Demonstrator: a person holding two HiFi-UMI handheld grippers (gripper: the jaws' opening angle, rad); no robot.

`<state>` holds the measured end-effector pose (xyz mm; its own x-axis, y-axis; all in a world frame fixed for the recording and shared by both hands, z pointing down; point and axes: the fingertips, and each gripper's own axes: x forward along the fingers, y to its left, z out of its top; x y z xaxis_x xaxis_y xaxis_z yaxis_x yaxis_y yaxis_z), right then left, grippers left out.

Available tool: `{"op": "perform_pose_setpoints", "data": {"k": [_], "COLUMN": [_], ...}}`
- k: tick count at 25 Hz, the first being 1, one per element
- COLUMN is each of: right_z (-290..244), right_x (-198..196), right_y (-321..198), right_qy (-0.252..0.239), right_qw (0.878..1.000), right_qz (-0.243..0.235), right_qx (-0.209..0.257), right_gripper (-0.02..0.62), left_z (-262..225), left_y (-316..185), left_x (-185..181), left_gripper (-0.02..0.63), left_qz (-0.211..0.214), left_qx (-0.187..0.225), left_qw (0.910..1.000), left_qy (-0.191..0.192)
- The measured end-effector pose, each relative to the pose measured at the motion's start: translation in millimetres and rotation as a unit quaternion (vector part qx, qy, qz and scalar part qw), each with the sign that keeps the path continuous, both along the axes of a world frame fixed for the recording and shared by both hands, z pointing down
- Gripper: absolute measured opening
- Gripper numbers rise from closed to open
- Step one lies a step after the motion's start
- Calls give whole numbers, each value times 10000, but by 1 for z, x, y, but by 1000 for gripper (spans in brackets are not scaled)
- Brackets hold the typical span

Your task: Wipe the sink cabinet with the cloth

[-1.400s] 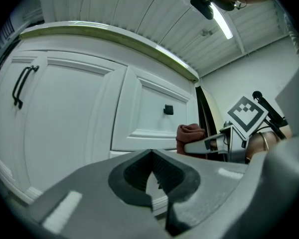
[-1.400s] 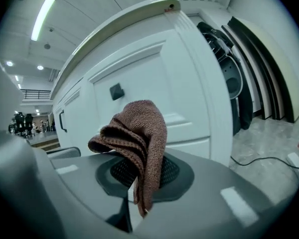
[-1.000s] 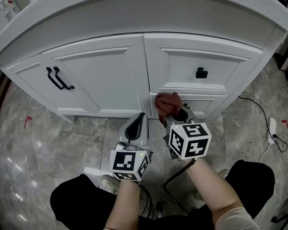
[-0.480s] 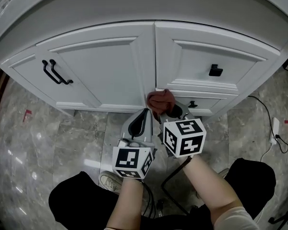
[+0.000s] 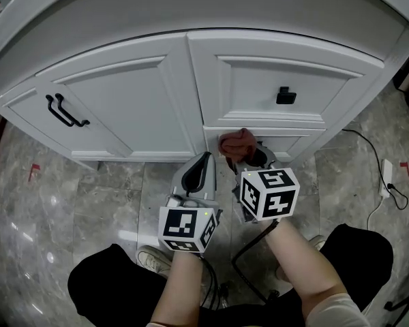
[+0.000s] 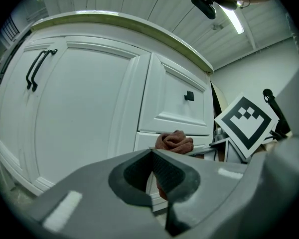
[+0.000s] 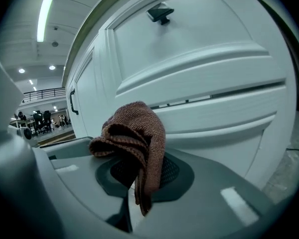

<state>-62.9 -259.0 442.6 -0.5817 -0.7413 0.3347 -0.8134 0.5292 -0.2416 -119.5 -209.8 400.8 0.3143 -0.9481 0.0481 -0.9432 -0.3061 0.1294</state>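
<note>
Right hand-held gripper (image 7: pixel 139 176) is clamped tight on a bunched-up brown cloth (image 7: pixel 134 133). The cloth sits right up at the top edge of the lower drawer (image 5: pixel 296 145) on the white sink cabinet (image 5: pixel 143 107), under the drawer with the black knob (image 5: pixel 285 96). Left hand-held gripper (image 6: pixel 152 153) hangs just beside it, jaws closed together with nothing in them. Grey marble-look floor tiles (image 5: pixel 68 196) below, strip light (image 7: pixel 44 18) on the ceiling.

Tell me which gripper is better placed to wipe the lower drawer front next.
Right, probably. The right gripper is shut on the brown cloth, which is already up at the lower drawer front. The left gripper is shut and empty.
</note>
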Motion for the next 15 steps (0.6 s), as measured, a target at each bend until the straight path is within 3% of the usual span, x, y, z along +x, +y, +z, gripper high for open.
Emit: {"op": "perform_pose_setpoints", "data": {"k": [15], "right_z": [2], "right_x": [64], "right_y": [-8], "right_qy": [-164], "right_qw": [9990], "right_qz": [381], "right_qx": [-158], "right_gripper": [78], "left_z": [1], "left_y": [-6], "left_x": [41], "left_gripper": [0], "left_qz": [322], "left_qx": [-32], "left_qw": [9994], "left_qy": [-105]}}
